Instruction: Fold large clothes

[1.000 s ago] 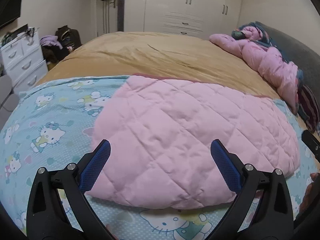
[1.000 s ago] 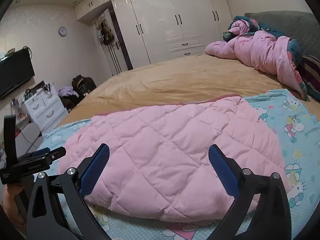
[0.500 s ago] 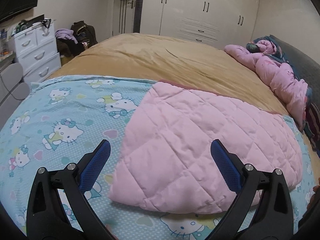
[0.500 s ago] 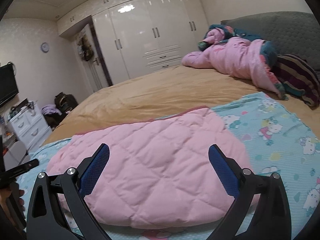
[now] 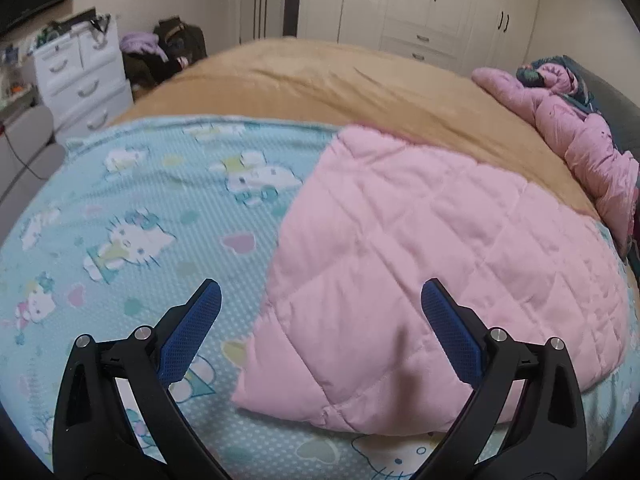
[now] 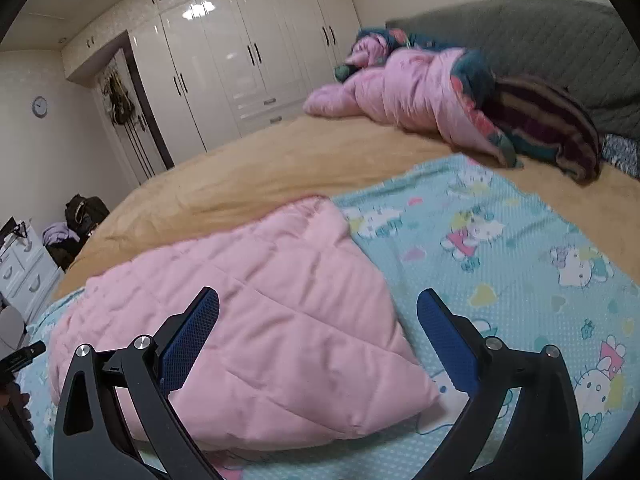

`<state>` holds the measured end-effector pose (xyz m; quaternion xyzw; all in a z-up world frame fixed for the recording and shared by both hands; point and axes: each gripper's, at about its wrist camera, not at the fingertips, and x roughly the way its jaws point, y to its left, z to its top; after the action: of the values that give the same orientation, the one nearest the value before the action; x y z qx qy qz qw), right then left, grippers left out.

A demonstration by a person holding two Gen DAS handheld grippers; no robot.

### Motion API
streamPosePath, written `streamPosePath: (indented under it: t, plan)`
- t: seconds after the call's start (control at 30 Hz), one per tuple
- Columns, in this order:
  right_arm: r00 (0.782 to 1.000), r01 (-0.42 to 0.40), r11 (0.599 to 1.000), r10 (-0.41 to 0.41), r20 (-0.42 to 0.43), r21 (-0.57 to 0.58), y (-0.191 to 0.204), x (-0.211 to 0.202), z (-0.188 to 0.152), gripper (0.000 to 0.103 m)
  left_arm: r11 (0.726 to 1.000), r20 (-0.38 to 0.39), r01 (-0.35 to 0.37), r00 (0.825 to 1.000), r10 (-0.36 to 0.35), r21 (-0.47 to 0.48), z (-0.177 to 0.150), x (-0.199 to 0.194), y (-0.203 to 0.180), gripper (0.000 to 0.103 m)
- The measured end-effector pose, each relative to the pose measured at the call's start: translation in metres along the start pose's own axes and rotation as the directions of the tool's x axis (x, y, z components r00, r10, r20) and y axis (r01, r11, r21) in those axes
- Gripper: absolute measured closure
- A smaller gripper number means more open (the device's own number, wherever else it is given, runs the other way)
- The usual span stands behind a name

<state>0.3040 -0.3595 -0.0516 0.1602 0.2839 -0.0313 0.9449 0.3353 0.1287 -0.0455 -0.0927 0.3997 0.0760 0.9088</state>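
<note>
A pink quilted blanket (image 5: 420,264) lies folded over a light-blue cartoon-cat printed side (image 5: 140,216) on the bed. In the right wrist view the pink part (image 6: 256,320) lies left and the blue printed part (image 6: 500,248) right. My left gripper (image 5: 320,300) is open and empty, hovering above the pink fold's near left corner. My right gripper (image 6: 318,308) is open and empty, above the pink fold's near right corner. Part of the left gripper (image 6: 24,354) shows at the right view's left edge.
A tan bedspread (image 5: 320,80) covers the bed. A crumpled pink duvet (image 6: 420,88) and a dark striped pillow (image 6: 548,120) lie by the grey headboard (image 6: 560,40). White wardrobes (image 6: 248,52) stand behind. A white drawer unit (image 5: 80,76) and bags (image 5: 176,48) stand left.
Both grippers have spread apart: the left moved left toward the pink fold's left corner, the right moved right toward its right corner. Both stayed open and empty.
</note>
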Motion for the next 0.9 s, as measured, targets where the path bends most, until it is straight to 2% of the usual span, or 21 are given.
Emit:
streamPosePath:
  t: [0.1, 0.17, 0.23, 0.4, 0.47, 0.57, 0.67, 0.73, 0.77, 0.83, 0.9]
  plan:
    - [0.998, -0.024, 0.999, 0.026, -0.065, 0.038, -0.018, 0.016, -0.007, 0.004, 1.0, -0.046, 0.006, 0.999, -0.007, -0.002, -0.003, 0.015, 0.002, 0.009]
    - [0.996, -0.005, 0.999, 0.009, -0.09, 0.047, -0.026, 0.025, -0.01, 0.004, 1.0, -0.068, 0.022, 0.997, -0.023, -0.021, -0.005, 0.023, 0.007, 0.009]
    - [0.993, -0.002, 0.999, 0.007, -0.119, 0.042, -0.031, 0.033, -0.013, 0.004, 0.997, -0.087, 0.055, 0.994, -0.06, -0.054, -0.006, 0.027, 0.013, 0.009]
    - [0.974, -0.071, 0.996, 0.081, -0.212, 0.055, -0.04, 0.062, -0.016, 0.004, 0.982, -0.113, 0.135, 0.982, -0.15, -0.131, -0.007, 0.039, 0.033, 0.009]
    - [0.954, -0.14, 0.983, 0.165, -0.25, 0.115, -0.049, 0.078, -0.013, 0.004, 0.972, -0.121, 0.169, 0.974, -0.19, -0.164, -0.007, 0.044, 0.039, 0.009]
    - [0.915, -0.228, 0.941, 0.295, -0.276, 0.25, -0.067, 0.101, -0.006, 0.004, 0.958, -0.129, 0.211, 0.963, -0.238, -0.194, -0.007, 0.055, 0.046, 0.008]
    - [0.856, -0.288, 0.904, 0.391, -0.338, 0.316, -0.075, 0.128, 0.002, 0.004, 0.937, -0.14, 0.257, 0.945, -0.295, -0.236, -0.007, 0.067, 0.053, 0.008]
    - [0.825, -0.301, 0.908, 0.402, -0.398, 0.293, -0.073, 0.144, 0.007, 0.004, 0.918, -0.146, 0.291, 0.93, -0.338, -0.269, -0.008, 0.076, 0.058, 0.008]
    - [0.818, -0.293, 0.915, 0.39, -0.423, 0.276, -0.071, 0.149, 0.008, 0.004, 0.909, -0.149, 0.307, 0.922, -0.357, -0.282, -0.009, 0.081, 0.06, 0.008]
    - [0.787, -0.298, 0.925, 0.379, -0.487, 0.238, -0.066, 0.162, 0.009, 0.004, 0.889, -0.163, 0.333, 0.904, -0.396, -0.315, -0.012, 0.09, 0.064, 0.008]
    - [0.765, -0.303, 0.925, 0.38, -0.52, 0.23, -0.064, 0.171, 0.011, 0.004, 0.867, -0.167, 0.356, 0.887, -0.431, -0.348, -0.015, 0.098, 0.067, 0.008]
